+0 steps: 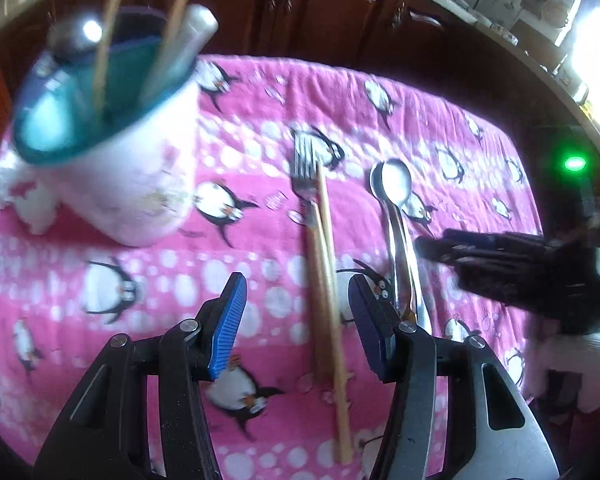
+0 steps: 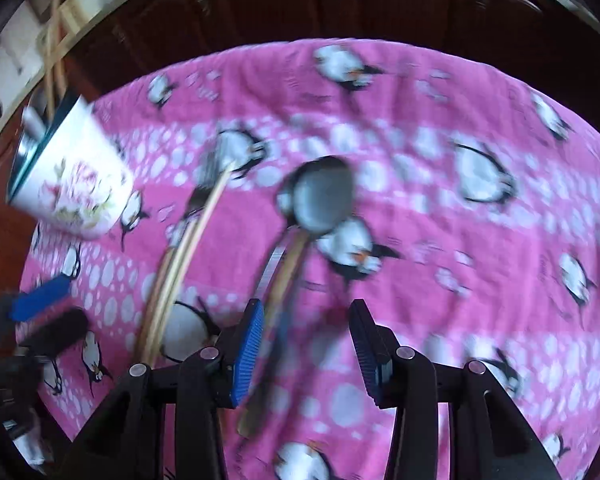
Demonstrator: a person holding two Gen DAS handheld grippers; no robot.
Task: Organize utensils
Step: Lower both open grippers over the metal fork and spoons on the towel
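A wooden-handled fork (image 1: 305,168) and a single chopstick (image 1: 332,300) lie side by side on the pink penguin cloth (image 1: 460,128). My left gripper (image 1: 300,320) hovers open just above them, one finger on each side. To their right lie two stacked spoons (image 1: 392,184). In the right wrist view, blurred, the spoons (image 2: 320,196) point away. Their handles run back close by the left pad of my open right gripper (image 2: 308,352). A white floral cup (image 1: 132,184) at the left holds chopsticks and metal utensils.
The cup (image 2: 72,184) stands near the cloth's left edge, beside the fork (image 2: 210,168). My two grippers are close together: the right gripper (image 1: 500,256) shows black at the right, the left gripper (image 2: 48,316) at the lower left. Dark wooden cabinets (image 1: 320,0) lie beyond the table.
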